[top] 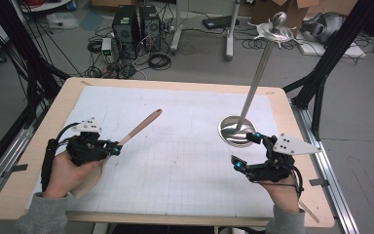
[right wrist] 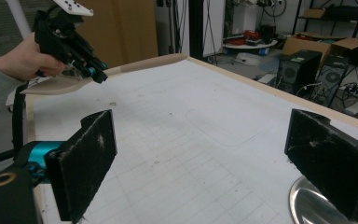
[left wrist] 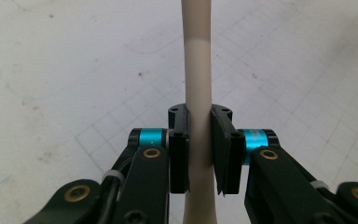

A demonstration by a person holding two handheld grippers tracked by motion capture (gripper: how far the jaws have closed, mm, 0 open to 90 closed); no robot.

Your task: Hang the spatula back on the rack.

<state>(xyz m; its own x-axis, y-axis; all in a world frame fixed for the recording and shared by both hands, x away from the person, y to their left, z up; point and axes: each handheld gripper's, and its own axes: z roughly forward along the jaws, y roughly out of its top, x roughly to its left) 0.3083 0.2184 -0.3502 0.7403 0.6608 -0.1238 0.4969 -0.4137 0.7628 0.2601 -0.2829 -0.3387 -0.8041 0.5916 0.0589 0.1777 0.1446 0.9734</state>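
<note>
My left gripper (top: 115, 148) is shut on the handle of a beige spatula (top: 135, 130), lifted above the table's left side. The spatula's handle (left wrist: 196, 70) runs up between the two black pads and away from the camera; its broad blade lies under the hand in the high view. The same spatula (right wrist: 135, 65) and left gripper (right wrist: 100, 74) appear at the upper left of the right gripper view. My right gripper (top: 246, 148) stands open near the right front, jaws wide with nothing between them (right wrist: 200, 163). Just beyond it stands a steel stand (top: 258, 78) with a round base (top: 231, 131).
A white gridded sheet (top: 175, 161) covers the wooden table (top: 292, 122). The stand's tall rod rises to a hooked top (top: 275, 29). Beyond the table's far edge the floor holds computer towers (top: 134, 29), cables and boxes.
</note>
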